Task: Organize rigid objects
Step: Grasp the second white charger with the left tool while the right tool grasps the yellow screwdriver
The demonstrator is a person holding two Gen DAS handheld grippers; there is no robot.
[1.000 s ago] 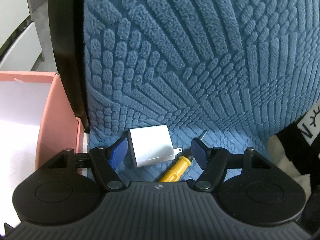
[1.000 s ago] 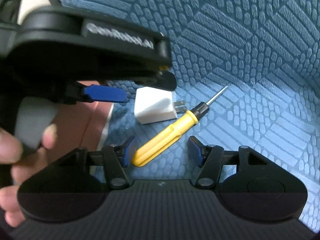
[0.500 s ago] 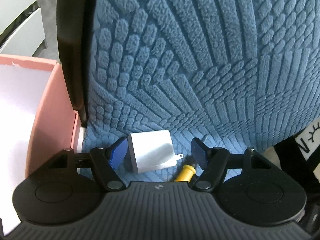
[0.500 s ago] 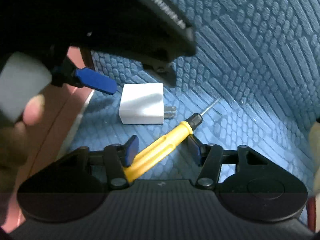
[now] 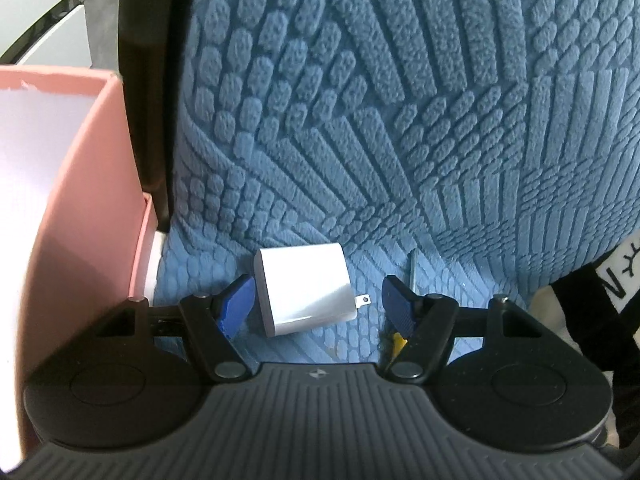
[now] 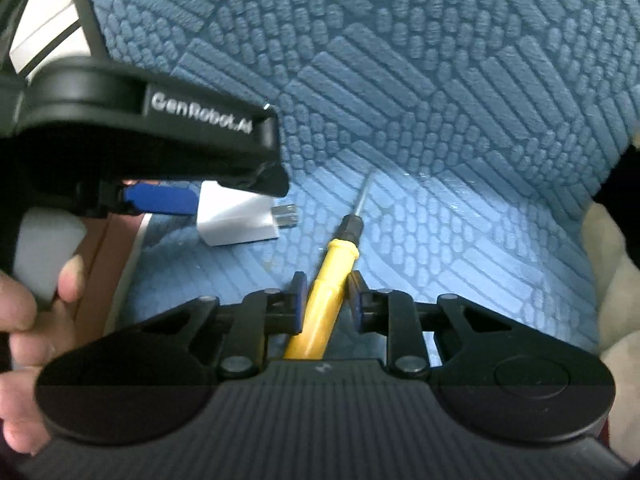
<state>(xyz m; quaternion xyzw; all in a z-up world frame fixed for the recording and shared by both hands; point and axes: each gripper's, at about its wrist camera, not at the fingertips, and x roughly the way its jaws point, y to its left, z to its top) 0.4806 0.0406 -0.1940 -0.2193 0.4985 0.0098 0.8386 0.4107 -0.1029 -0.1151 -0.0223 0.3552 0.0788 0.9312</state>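
- Our right gripper [image 6: 325, 298] is closing its 2 jaws on the yellow screwdriver [image 6: 332, 276]. The blue pads sit tight on both sides of the yellow handle.
- The screwdriver's thin metal tip points away from us, over the bumpy blue blanket [image 6: 440, 120].
- Our left gripper [image 5: 316, 304] is open wide and grabs nothing. The white charger [image 5: 304, 288] lies on the blanket between its 2 blue fingers [image 5: 236, 304], closer to the left one. We cannot tell if that finger touches it.
- The charger's 2 metal prongs point to the right, toward the screwdriver.
- From the left camera we see only bits of the screwdriver: a little yellow behind the right finger and the thin tip above it.
- A pink box [image 5: 80, 200] stands just left of our left gripper. It is white inside. A dark post [image 5: 148, 80] stands between the box and the blanket.
- From the right camera, the left gripper's black body covers part of the charger. A hand [image 6: 28, 320] holds that gripper at the left edge.
- On the far right of the left view is a black and white cloth thing [image 5: 608, 280] with a letter N on it.
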